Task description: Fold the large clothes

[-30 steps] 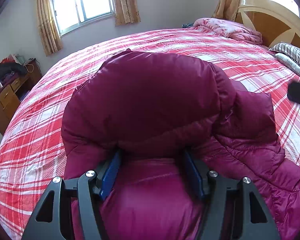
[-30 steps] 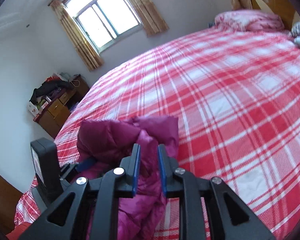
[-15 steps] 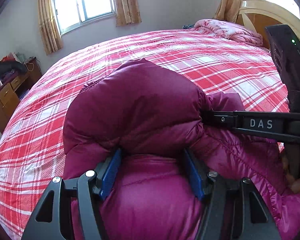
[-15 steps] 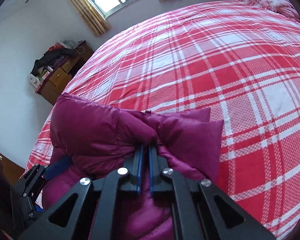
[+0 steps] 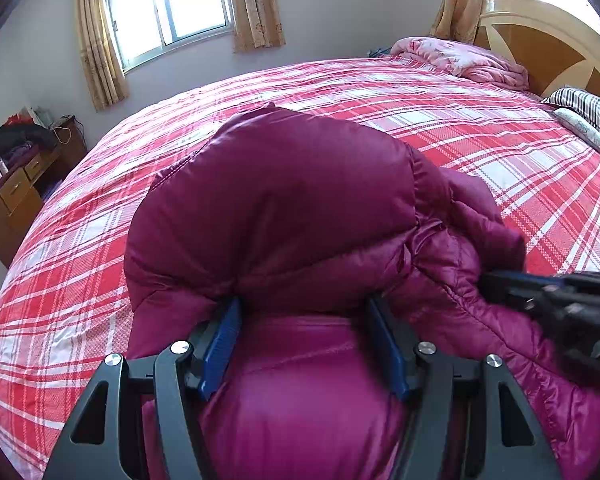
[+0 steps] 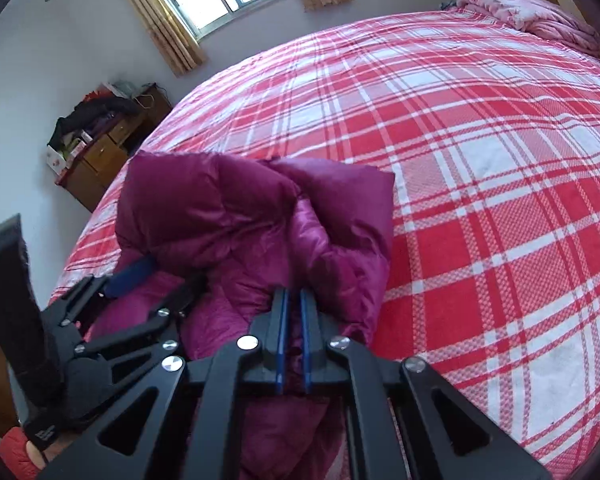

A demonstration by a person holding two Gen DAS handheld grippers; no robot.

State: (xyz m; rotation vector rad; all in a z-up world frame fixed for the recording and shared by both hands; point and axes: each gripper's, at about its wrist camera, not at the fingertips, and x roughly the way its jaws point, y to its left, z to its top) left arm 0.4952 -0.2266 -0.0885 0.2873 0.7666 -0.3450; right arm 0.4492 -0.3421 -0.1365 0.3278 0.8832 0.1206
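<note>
The magenta down jacket [image 5: 284,208] lies on the bed [image 5: 440,128], near its foot corner on the dresser side, bunched into a puffy mound rather than laid flat.

Left claw [image 5: 304,344]: fingers spread wide, with a thick roll of the jacket lying between the blue pads [image 5: 220,344]. The padding fills the gap, but whether the pads are actually pressing it I cannot tell.

Right claw [image 6: 292,340]: pressed nearly together, pinching a thin ridge of the jacket's shell fabric. In the left view it shows as a blurred dark shape at the jacket's right side [image 5: 556,296].

Progress, as a judgement: the garment appears to have been doubled over at least once, since a smooth upper layer sits over a lower layer. The right-hand portion is crumpled and uneven (a sleeve or side panel, not clearly identifiable). No neat, flat bundle yet exists. Remaining work: tuck in or fold over the loose right portion, square the edges, and press the air out so it lies compact.

A pink quilt [image 5: 464,60] sits at the headboard end, well apart.
</note>
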